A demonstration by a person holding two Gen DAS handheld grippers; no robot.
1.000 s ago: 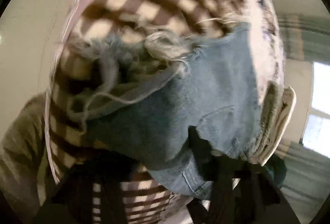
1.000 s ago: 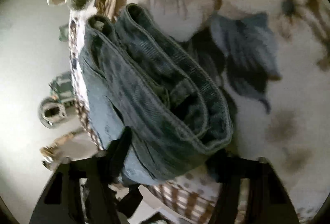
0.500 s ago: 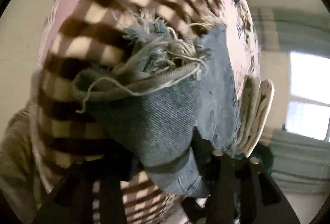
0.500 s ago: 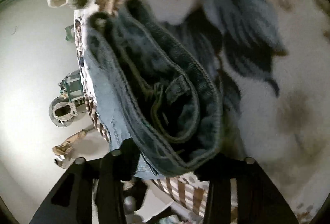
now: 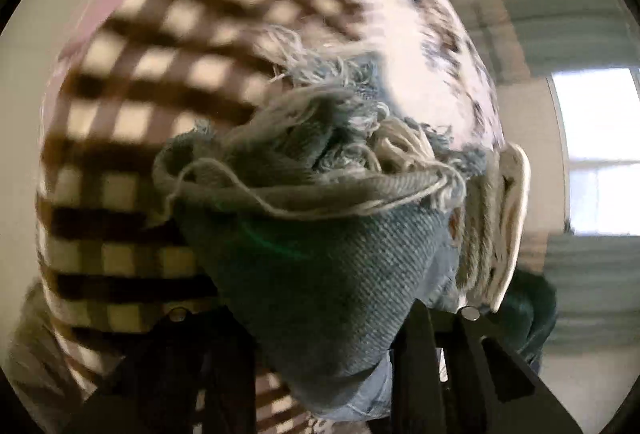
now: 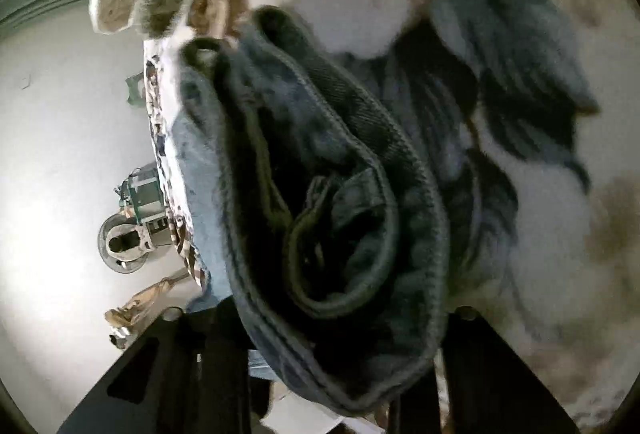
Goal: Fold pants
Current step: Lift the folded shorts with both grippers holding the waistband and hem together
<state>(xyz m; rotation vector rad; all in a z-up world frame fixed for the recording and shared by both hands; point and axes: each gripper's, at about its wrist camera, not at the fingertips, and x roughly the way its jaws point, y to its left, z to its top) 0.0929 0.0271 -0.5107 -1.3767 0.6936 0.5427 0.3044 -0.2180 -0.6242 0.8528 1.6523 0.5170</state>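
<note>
The pants are blue denim with frayed leg ends (image 5: 320,234). My left gripper (image 5: 320,346) is shut on the frayed hem end, which bunches up close to the lens and hides most of the fingers. In the right wrist view the folded waistband (image 6: 340,214) fills the middle, several layers thick. My right gripper (image 6: 344,354) is shut on that waistband end. Both ends hang lifted over a bed.
A brown-and-cream checked blanket (image 5: 132,106) covers the bed under the left end. A floral cover (image 6: 560,234) lies behind the waistband. Folded towels (image 5: 504,234) sit at the bed's edge. A window (image 5: 596,154) is at the right. Small items (image 6: 132,234) stand on the pale floor.
Both grippers have lifted and drawn the denim closer to the lenses. The frayed hem has swung toward the middle of the left view, and the waistband has turned more upright.
</note>
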